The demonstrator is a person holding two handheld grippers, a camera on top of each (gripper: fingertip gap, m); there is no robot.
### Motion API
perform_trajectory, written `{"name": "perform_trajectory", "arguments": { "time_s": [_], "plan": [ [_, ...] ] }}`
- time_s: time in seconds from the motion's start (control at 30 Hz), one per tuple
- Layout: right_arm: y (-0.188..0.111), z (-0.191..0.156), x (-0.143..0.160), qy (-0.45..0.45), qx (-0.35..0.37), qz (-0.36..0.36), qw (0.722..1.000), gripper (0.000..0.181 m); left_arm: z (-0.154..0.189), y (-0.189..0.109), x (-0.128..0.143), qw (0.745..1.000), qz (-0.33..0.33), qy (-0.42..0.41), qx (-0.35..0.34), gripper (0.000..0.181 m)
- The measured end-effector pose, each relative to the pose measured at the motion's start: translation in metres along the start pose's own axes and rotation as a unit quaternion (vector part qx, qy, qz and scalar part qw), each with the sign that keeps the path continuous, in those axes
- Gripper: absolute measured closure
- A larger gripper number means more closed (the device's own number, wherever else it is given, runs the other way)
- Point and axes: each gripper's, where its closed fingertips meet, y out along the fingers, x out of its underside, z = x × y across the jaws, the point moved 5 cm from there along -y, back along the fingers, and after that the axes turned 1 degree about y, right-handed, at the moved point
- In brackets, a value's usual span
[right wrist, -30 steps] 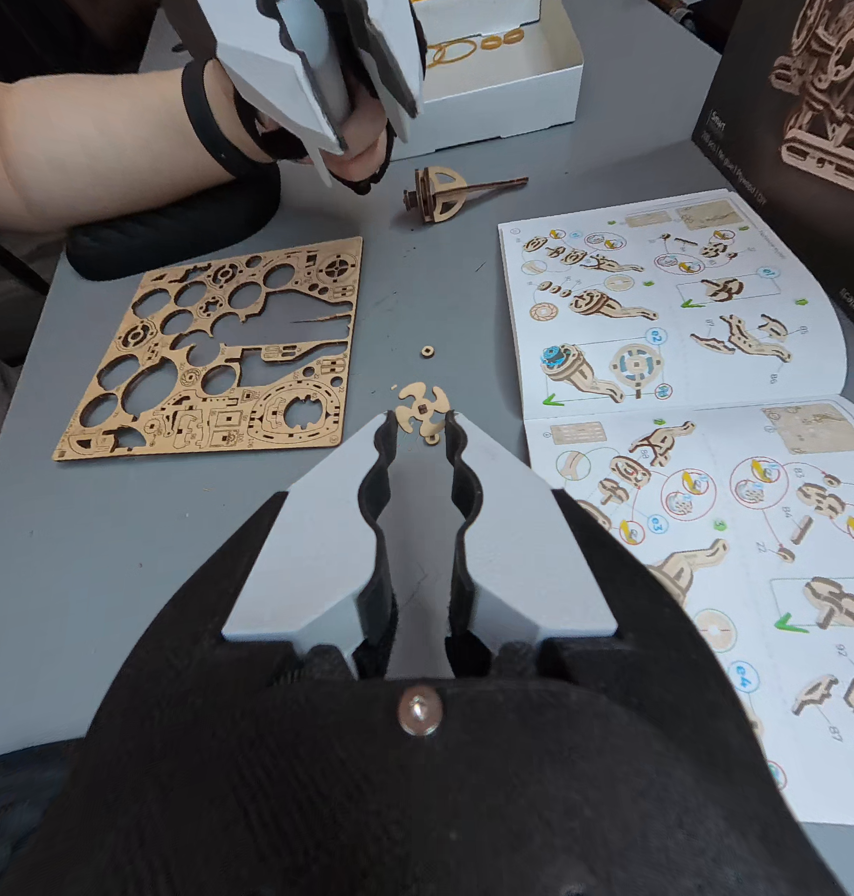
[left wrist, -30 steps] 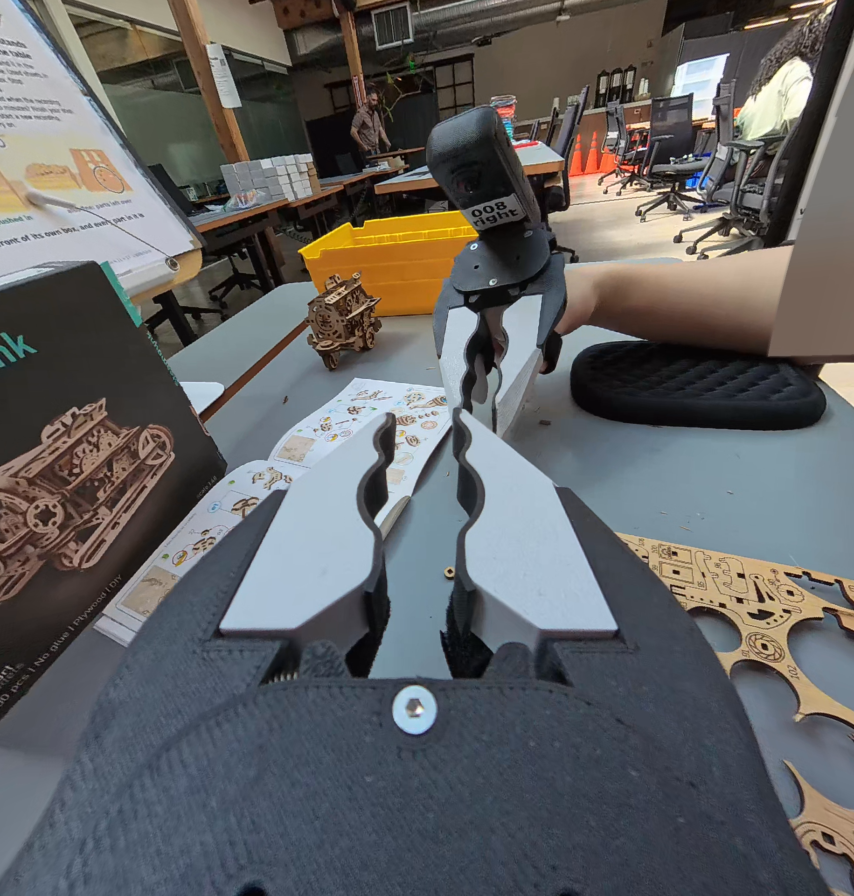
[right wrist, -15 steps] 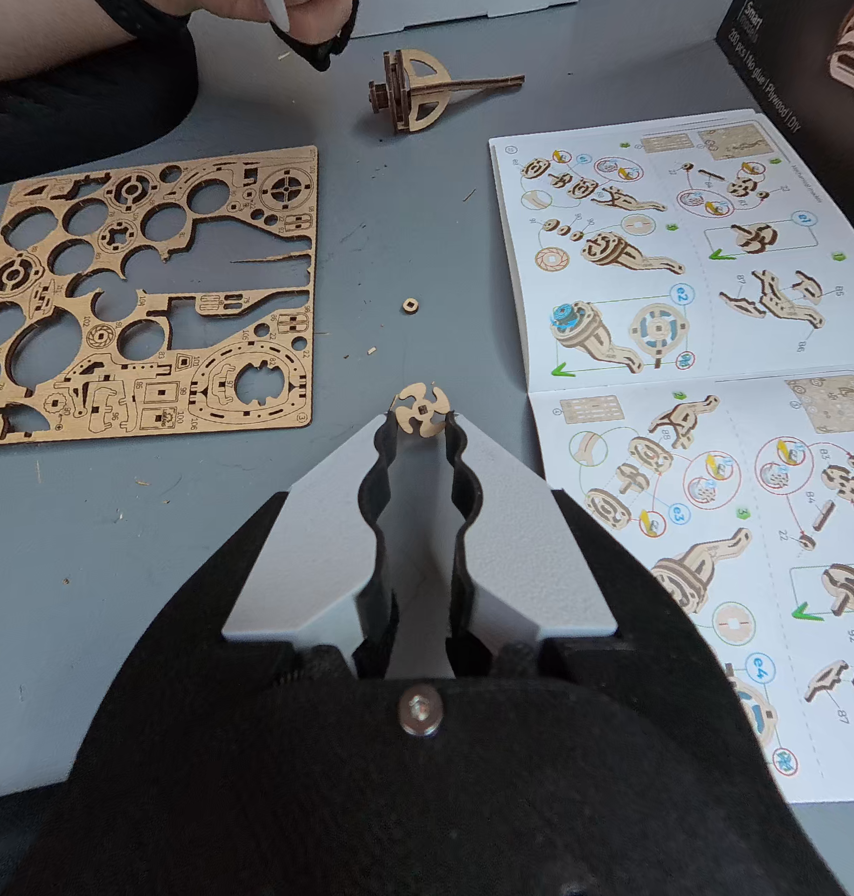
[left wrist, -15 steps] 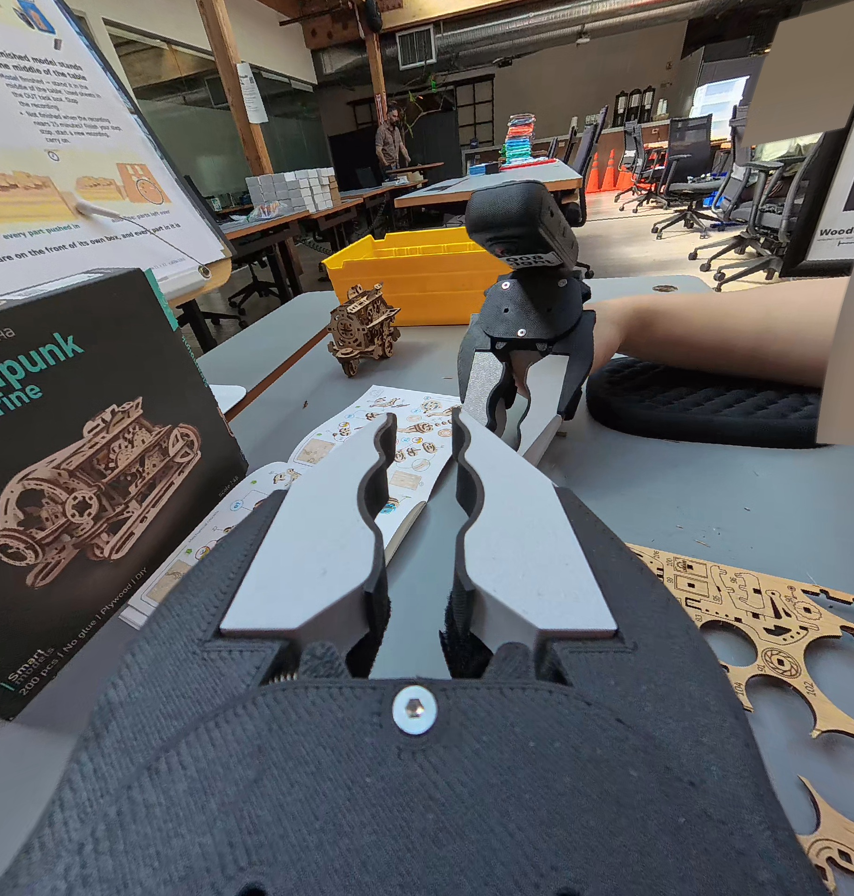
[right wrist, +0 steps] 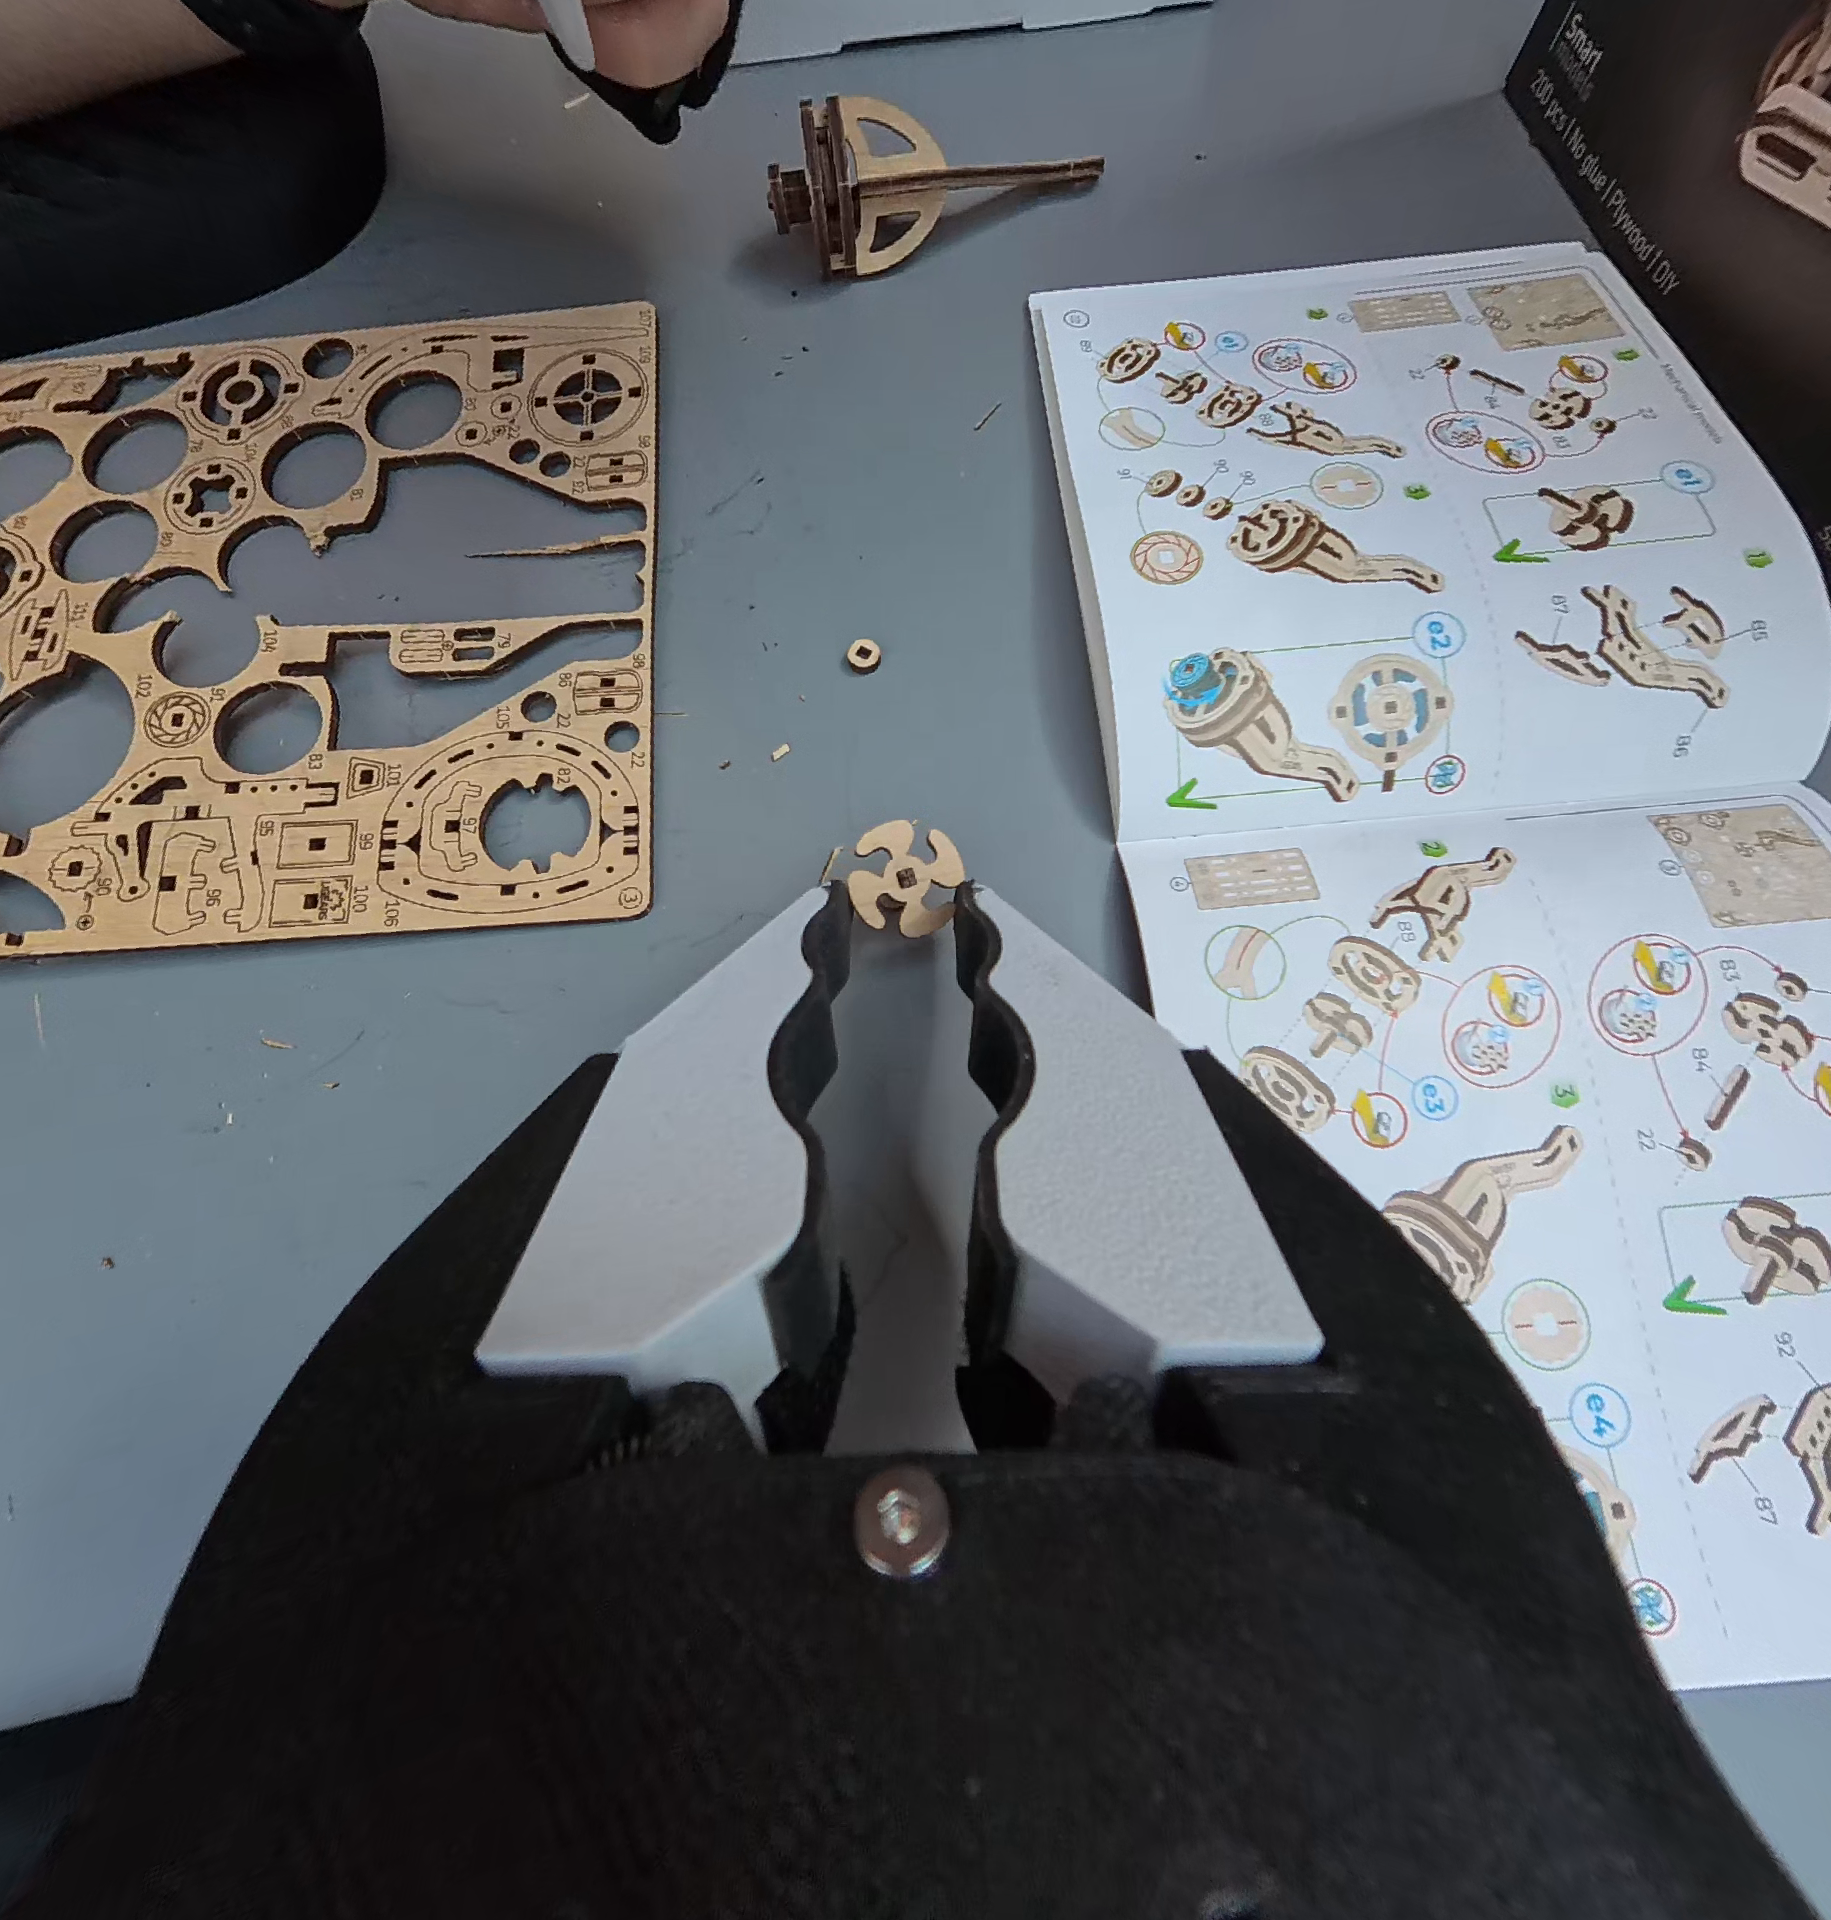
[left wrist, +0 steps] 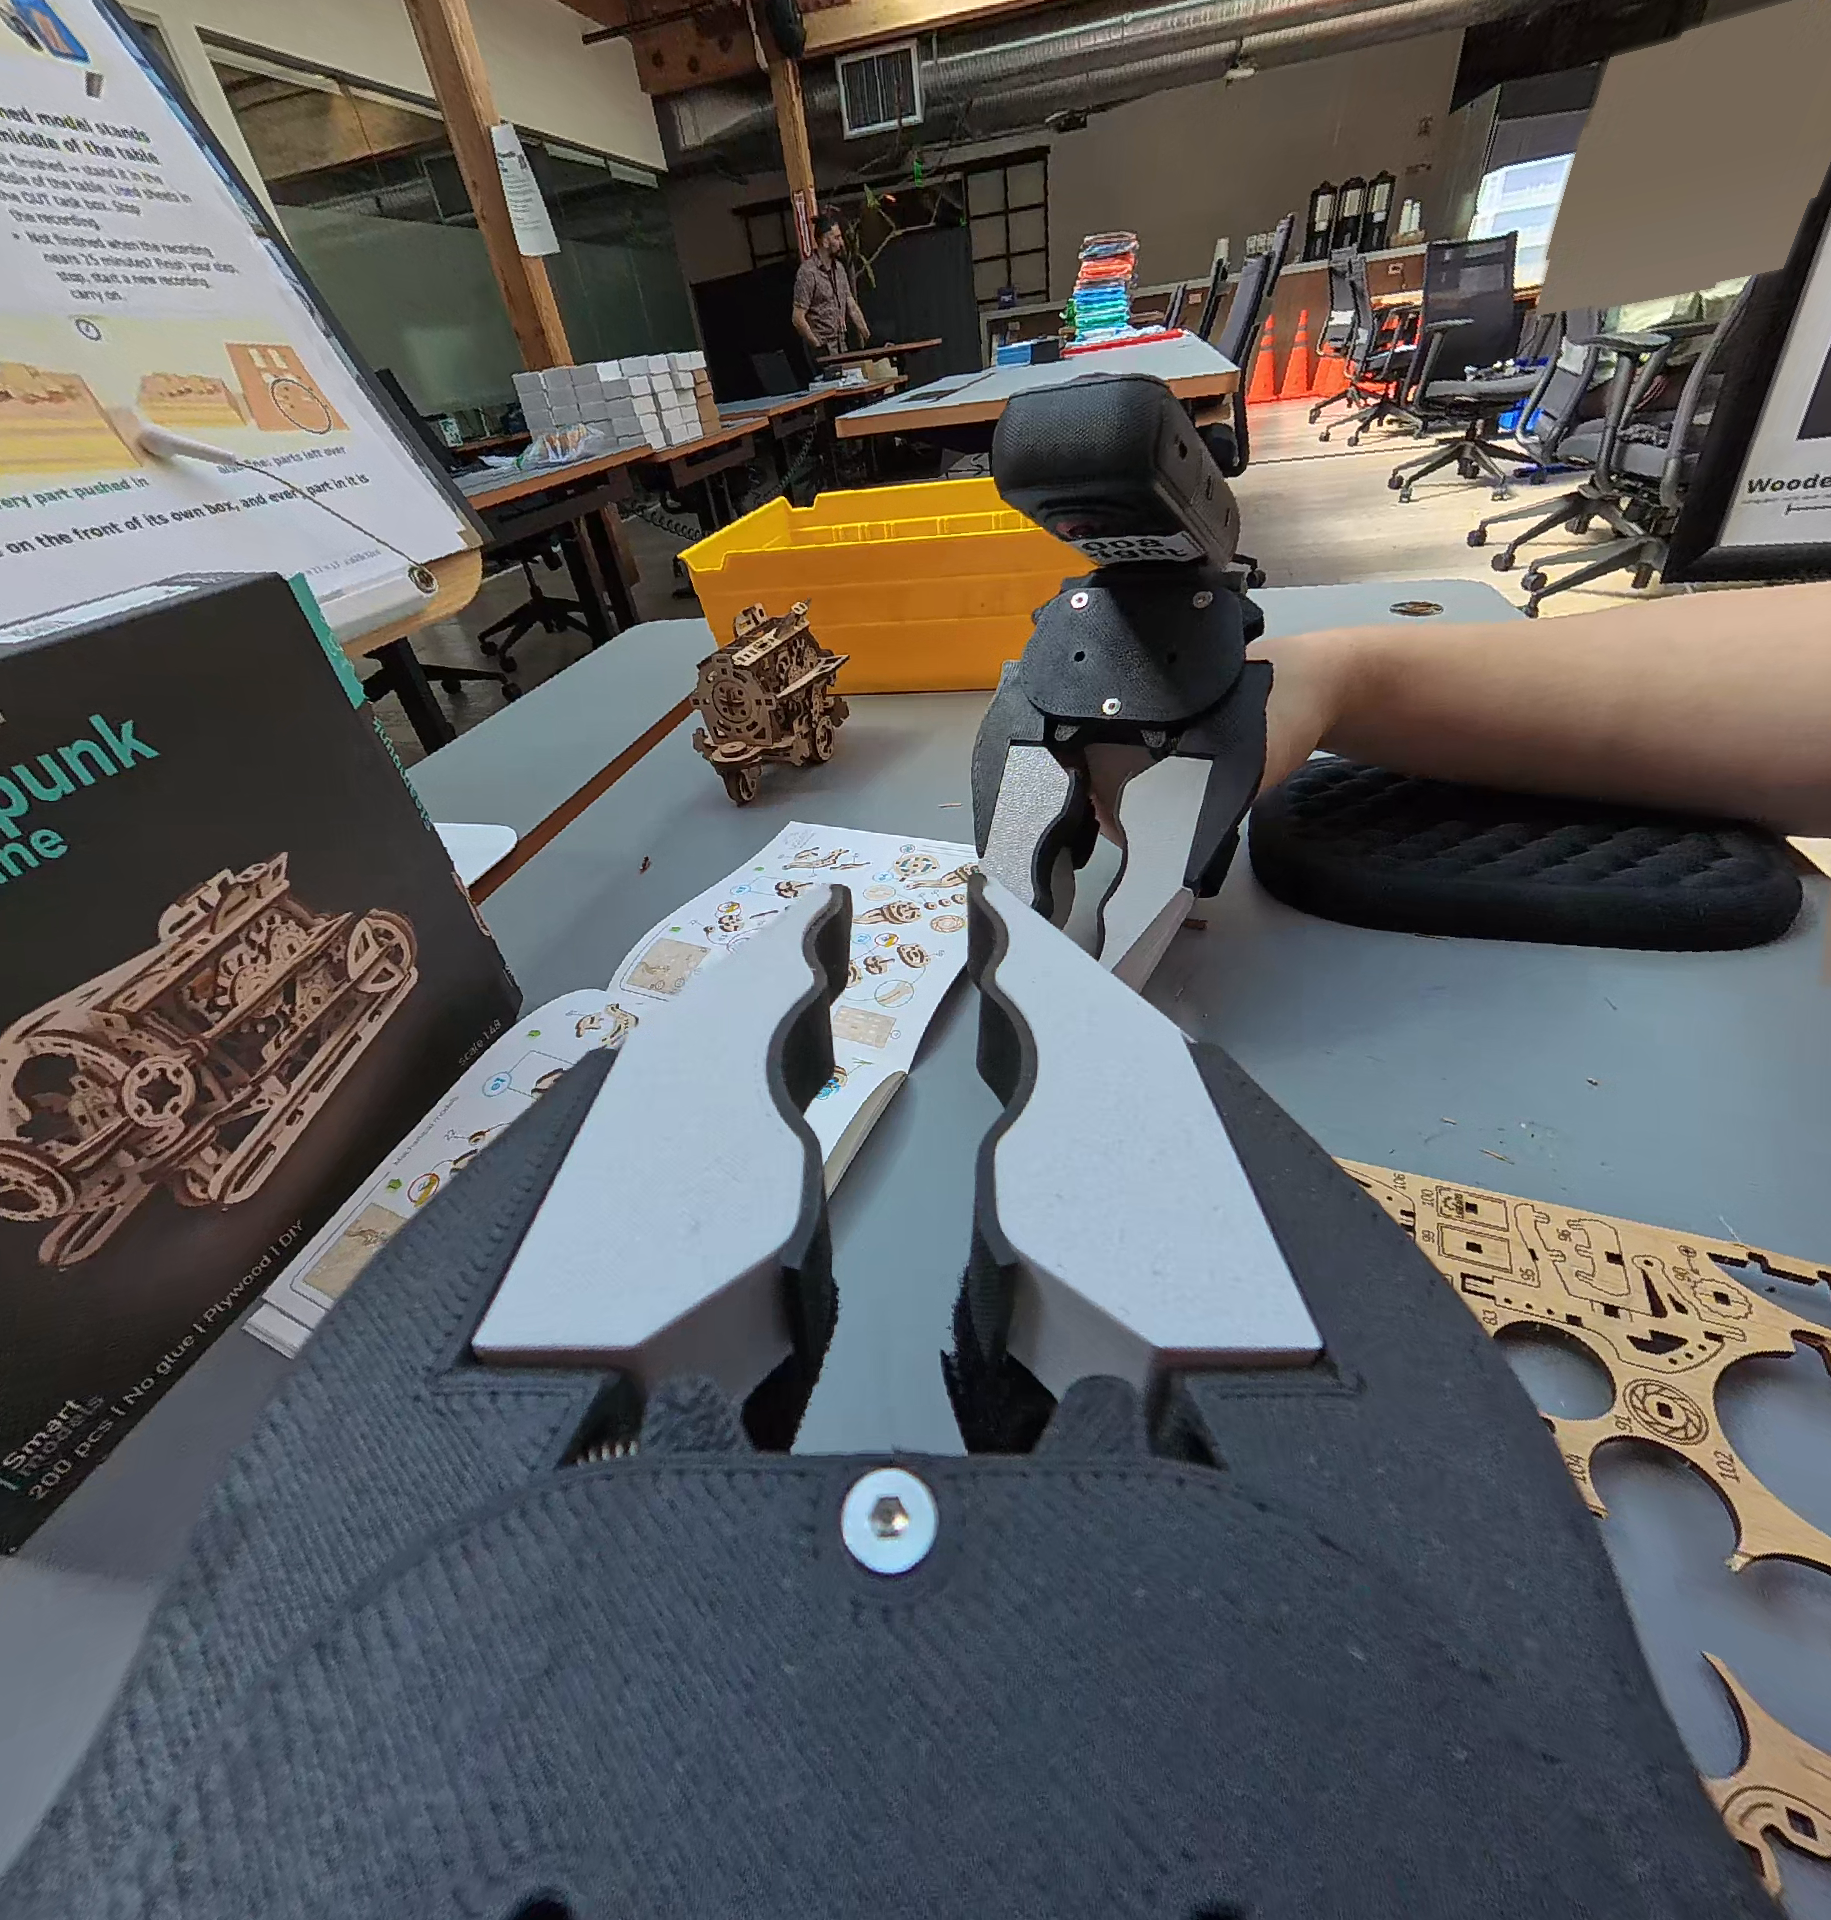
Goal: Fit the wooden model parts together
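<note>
A small propeller-shaped wooden disc (right wrist: 904, 881) sits between the fingertips of my right gripper (right wrist: 904, 899), which touch it on both sides just above the grey table (right wrist: 786, 468). In the left wrist view the right gripper (left wrist: 1103, 940) points steeply down at the table and hides the disc. My left gripper (left wrist: 911, 904) is open and empty, held above the table and aimed at the right one. A wooden sub-assembly with a long axle (right wrist: 890, 182) lies farther off. A tiny wooden ring (right wrist: 864, 657) lies between it and the disc.
A punched plywood sheet (right wrist: 298, 623) lies left, also in the left wrist view (left wrist: 1669, 1351). An open instruction booklet (right wrist: 1410, 727) lies right, beside the dark kit box (left wrist: 163, 1039). A finished model (left wrist: 771, 696), a yellow bin (left wrist: 890, 592) and a black wrist pad (left wrist: 1513, 862) stand behind. My hands' fingertips stand some 12 cm from each other.
My right gripper moved forward and down until the disc came between its fingertips. My left gripper drew back out of the right wrist view; only a hand shows at its top edge.
</note>
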Motion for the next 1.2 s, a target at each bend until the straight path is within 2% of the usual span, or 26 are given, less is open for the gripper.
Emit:
{"name": "perform_trajectory", "arguments": {
  "time_s": [0.93, 1.2],
  "plan": [
    [0.0009, -0.0033, -0.0003, -0.014, 0.006, -0.008, 1.0, 0.162, 0.0015, 0.0023, 0.0034, 1.0, -0.007, -0.007, 0.009, 0.161],
    [0.0004, -0.0055, -0.0031, -0.033, 0.049, -0.048, 0.997, 0.162, 0.0011, 0.0021, 0.0038, 1.0, -0.007, -0.008, 0.009, 0.161]
  ]
}}
